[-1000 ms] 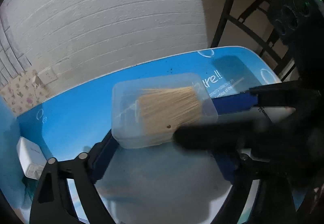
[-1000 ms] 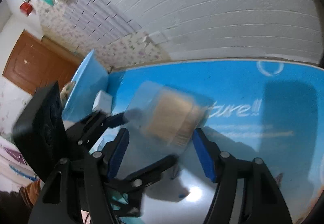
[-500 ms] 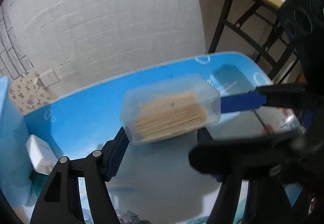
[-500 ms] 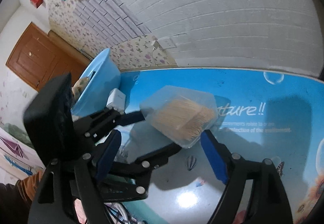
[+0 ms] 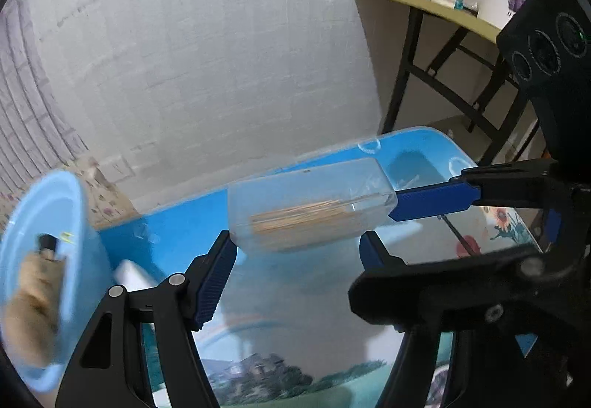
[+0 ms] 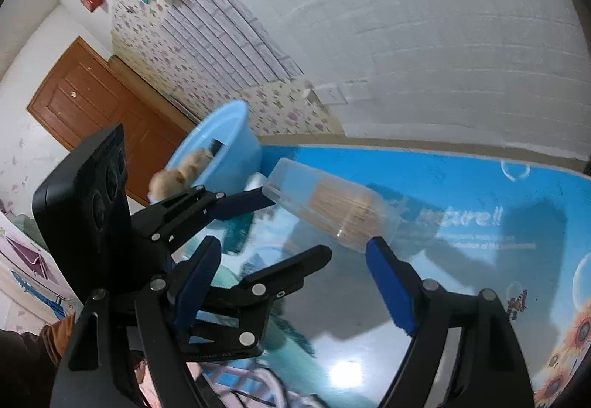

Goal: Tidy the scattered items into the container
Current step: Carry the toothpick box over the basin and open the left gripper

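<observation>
**Operator:** Beside the blue basin [image 6: 221, 138], what exactly am I holding?

**Spotter:** Your left gripper [image 5: 295, 245] is clamped on the clear toothpick box [image 5: 310, 205]. Its two blue pads [image 5: 216, 278] pinch the box between them. The box lies on its side, outside the basin and near the basin's wall. It is held up off the blue printed tabletop [image 6: 480, 186], and the toothpicks are bundled lengthwise along its lower part.

**Operator:** And my other hand?

**Spotter:** Your right gripper [image 6: 295, 242] is spread wide and grips nothing. One of its fingers [image 5: 432, 201] touches the end of the box farther from the basin. Its second finger hangs below, apart from the box.

**Operator:** Is the box shut?

**Spotter:** I cannot tell. The plastic is see-through and blurred, so no lid seam shows.

**Operator:** What is in the basin?

**Spotter:** You have a tan plush toy [image 6: 177, 175] inside, leaning against the rim. Just beyond it in the basin sits a small black item [image 6: 214, 146], too blurred to name.

**Operator:** Anything else close by?

**Spotter:** A small white object [image 5: 129, 271] rests on the tabletop just beside the basin's wall, between the basin and your left gripper's pad. Motion smears it, so I can give you no more than its colour.
</observation>
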